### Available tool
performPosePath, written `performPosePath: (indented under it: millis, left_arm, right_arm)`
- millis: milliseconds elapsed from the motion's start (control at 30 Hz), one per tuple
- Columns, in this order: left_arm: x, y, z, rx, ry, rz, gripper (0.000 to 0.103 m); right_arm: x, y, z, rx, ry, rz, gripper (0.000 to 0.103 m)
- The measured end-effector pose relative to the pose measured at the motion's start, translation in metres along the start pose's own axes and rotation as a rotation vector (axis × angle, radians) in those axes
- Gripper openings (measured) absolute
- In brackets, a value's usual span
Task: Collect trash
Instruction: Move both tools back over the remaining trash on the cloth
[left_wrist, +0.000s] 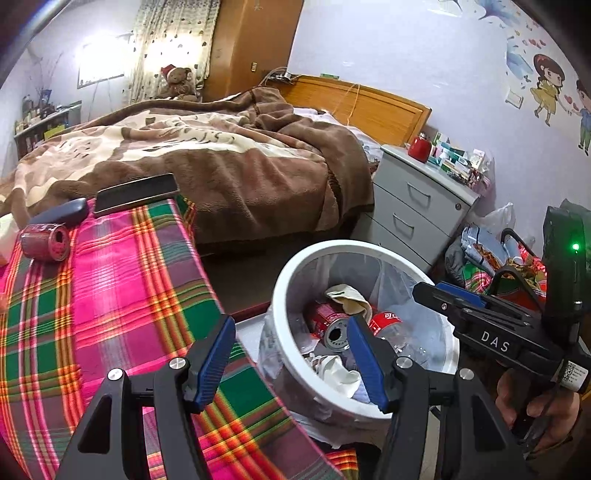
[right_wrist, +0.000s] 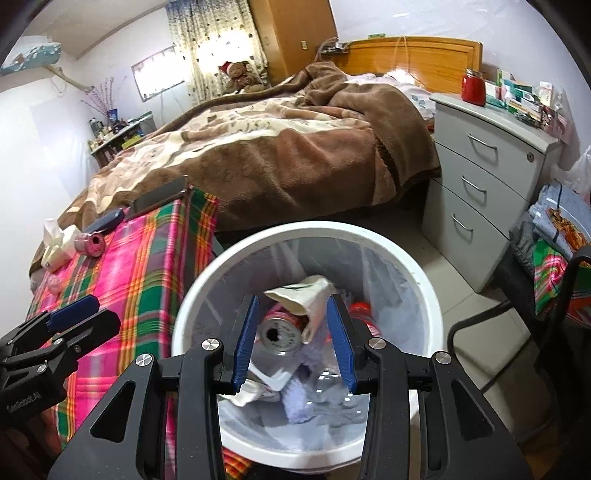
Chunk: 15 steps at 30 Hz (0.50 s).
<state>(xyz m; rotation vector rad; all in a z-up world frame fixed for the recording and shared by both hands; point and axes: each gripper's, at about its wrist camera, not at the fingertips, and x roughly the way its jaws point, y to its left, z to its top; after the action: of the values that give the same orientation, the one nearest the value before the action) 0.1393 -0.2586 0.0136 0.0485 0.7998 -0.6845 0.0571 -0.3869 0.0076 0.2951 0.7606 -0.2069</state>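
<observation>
Right wrist view: right gripper, fingers spread and empty, hangs over the white bin, which holds a can, paper and a bottle. Left gripper, also spread and empty, sits at the cloth edge beside the bin. Another can lies farther back on the cloth; bare floor separates bin, bed and drawers.

The left wrist view looks down at a slant from over the pink-and-green plaid cloth, with the white round plastic bin close by on its right. The right wrist view sits nearer, almost straight above that bin, tilted down the same way. Both face the bed under its brown fleece blanket and the grey drawer cabinet, and each catches the other's gripper at its edge.
</observation>
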Motion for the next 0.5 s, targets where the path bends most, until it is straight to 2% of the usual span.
performPosePath:
  millis: [500]
  left_arm:
    - [-0.048, 0.067, -0.01, -0.084, -0.062, 0.113, 0.063]
  right_arm:
    - [0.005, 0.06, 0.003, -0.073, -0.042, 0.105, 0.04]
